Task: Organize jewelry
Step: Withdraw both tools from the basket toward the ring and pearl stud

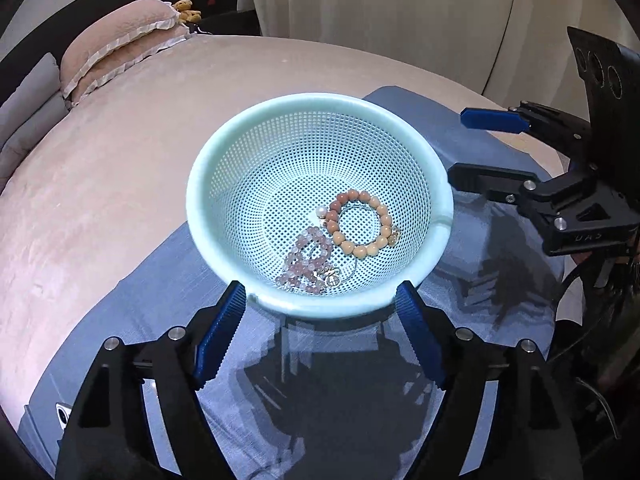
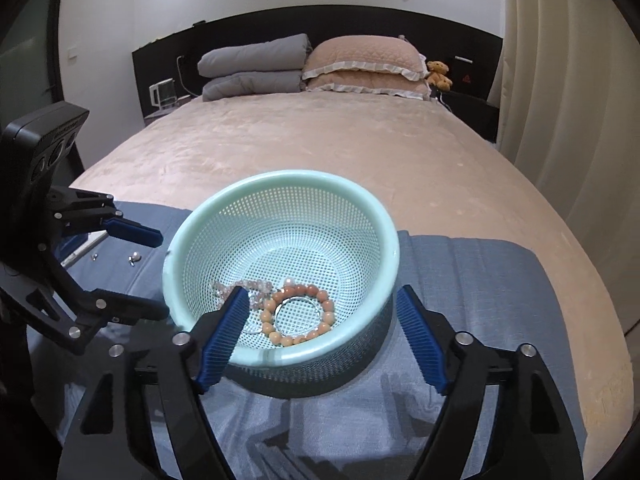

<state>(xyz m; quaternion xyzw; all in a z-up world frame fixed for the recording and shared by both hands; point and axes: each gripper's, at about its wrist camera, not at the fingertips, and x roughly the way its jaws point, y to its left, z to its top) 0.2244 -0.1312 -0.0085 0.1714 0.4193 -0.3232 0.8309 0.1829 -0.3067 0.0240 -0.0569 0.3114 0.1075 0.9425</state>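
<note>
A mint-green mesh basket (image 1: 224, 160) (image 2: 200, 216) stands on a blue cloth (image 1: 120, 320) (image 2: 480, 288) on the bed. Inside lie an orange bead bracelet (image 1: 360, 222) (image 2: 298, 314), a pale pink bead bracelet (image 1: 306, 260) (image 2: 256, 286) and a thin silver ring or bangle (image 2: 298, 300). My left gripper (image 1: 320, 296) (image 2: 160, 274) is open and empty at the basket's near rim. My right gripper (image 2: 320, 300) (image 1: 456, 146) is open and empty, its left finger over the basket's rim, its right finger outside the wall.
Two small silver jewelry pieces (image 2: 134, 258) lie on the cloth left of the basket, next to a flat white-edged thing (image 2: 80, 250). Pillows (image 2: 360, 64), folded grey bedding (image 2: 252, 68) and a teddy bear (image 2: 438, 74) are at the headboard. Curtains (image 2: 560, 80) hang right.
</note>
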